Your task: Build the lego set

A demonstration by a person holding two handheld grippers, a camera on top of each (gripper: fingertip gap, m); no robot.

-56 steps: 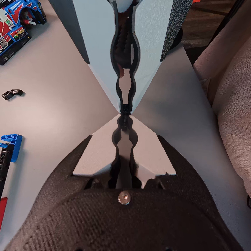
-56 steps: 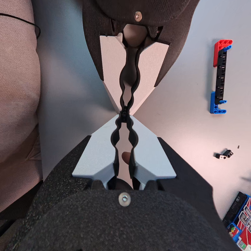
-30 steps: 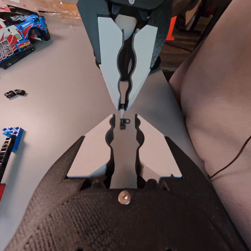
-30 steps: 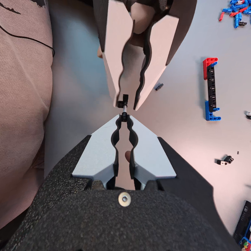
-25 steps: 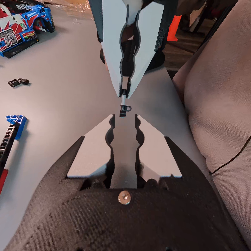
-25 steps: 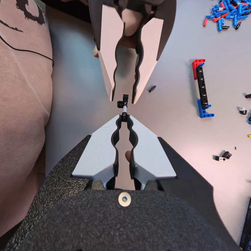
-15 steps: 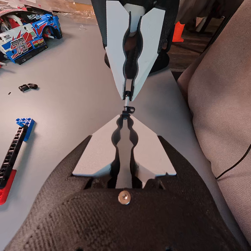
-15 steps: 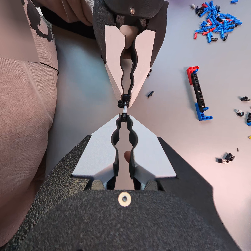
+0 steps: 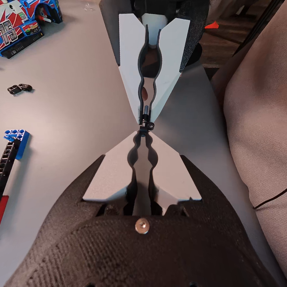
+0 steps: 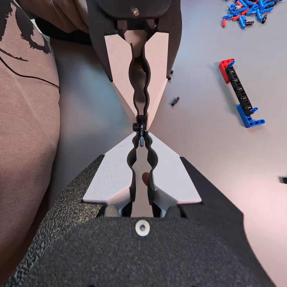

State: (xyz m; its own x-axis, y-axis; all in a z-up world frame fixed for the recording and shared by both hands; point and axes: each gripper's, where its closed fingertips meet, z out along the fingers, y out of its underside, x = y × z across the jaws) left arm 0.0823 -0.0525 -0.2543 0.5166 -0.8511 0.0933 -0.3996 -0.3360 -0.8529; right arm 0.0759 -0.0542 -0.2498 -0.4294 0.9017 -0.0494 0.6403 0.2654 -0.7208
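Observation:
My left gripper (image 9: 143, 133) is shut on a small black connector (image 9: 146, 127) with a side hole. My right gripper (image 10: 141, 134) faces it tip to tip and is shut on a dark axle piece (image 10: 141, 140) that runs into the connector (image 10: 137, 126). The two grippers almost touch above the grey table. In the left wrist view the right gripper (image 9: 145, 120) comes in from the top with the axle's end (image 9: 146, 109) between its pads. In the right wrist view the left gripper (image 10: 141, 118) comes in from the top.
A black beam with a red and a blue corner piece (image 10: 239, 93) lies on the table (image 10: 217, 147); it also shows in the left wrist view (image 9: 9, 152). A loose black pin (image 10: 175, 101), a pile of blue and red pins (image 10: 248, 10), two small black connectors (image 9: 19, 88) and a built race car (image 9: 23, 26) lie around. A person's clothing (image 9: 256, 124) borders the table. Only a small space, under 4 cm, lies between the two pairs of fingers.
My left gripper opened and drew back, baring the connector on a grey axle, then shut on the connector again. The grippers have moved together, and the grey axle is now hidden.

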